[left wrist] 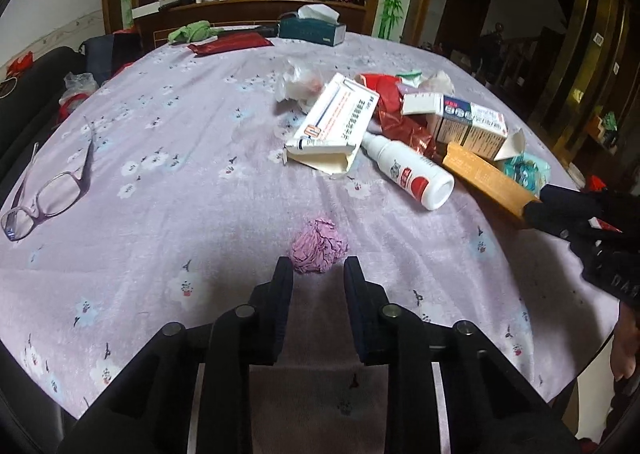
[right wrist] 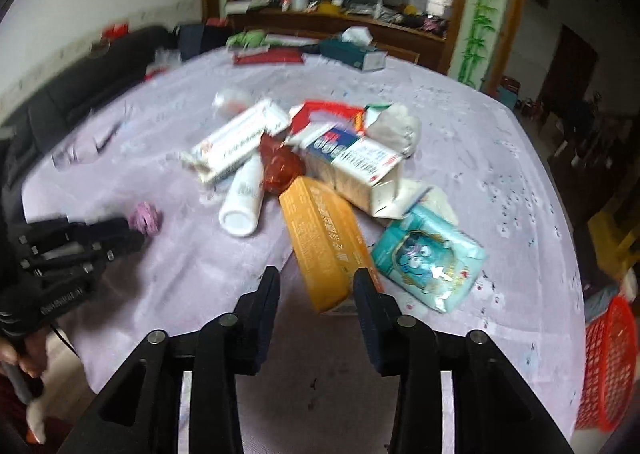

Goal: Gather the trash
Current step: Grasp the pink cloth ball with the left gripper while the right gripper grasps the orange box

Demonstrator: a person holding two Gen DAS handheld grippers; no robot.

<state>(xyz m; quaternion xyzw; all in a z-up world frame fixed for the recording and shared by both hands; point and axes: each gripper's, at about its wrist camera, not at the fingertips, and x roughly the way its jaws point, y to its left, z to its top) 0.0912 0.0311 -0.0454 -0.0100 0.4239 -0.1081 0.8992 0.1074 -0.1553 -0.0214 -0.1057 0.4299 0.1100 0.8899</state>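
A crumpled purple paper ball (left wrist: 318, 250) lies on the lilac flowered tablecloth (left wrist: 180, 158), just ahead of my open left gripper (left wrist: 318, 268), partly between its fingertips. The right wrist view shows the same ball (right wrist: 147, 216) at the tip of the left gripper (right wrist: 130, 232). My right gripper (right wrist: 317, 281) is open around the near end of an orange box (right wrist: 320, 238); its right finger overlaps the box edge. That box (left wrist: 484, 178) belongs to a trash pile with a white bottle (left wrist: 408, 174), a long white carton (left wrist: 332, 122) and a red wrapper (left wrist: 396, 114).
Purple-framed glasses (left wrist: 48, 194) lie at the table's left. A teal tissue box (left wrist: 312, 30) and a red pouch (left wrist: 230, 43) sit at the far edge. A teal wipes pack (right wrist: 430, 258) lies beside the orange box. A red mesh basket (right wrist: 610, 358) stands off the table's right.
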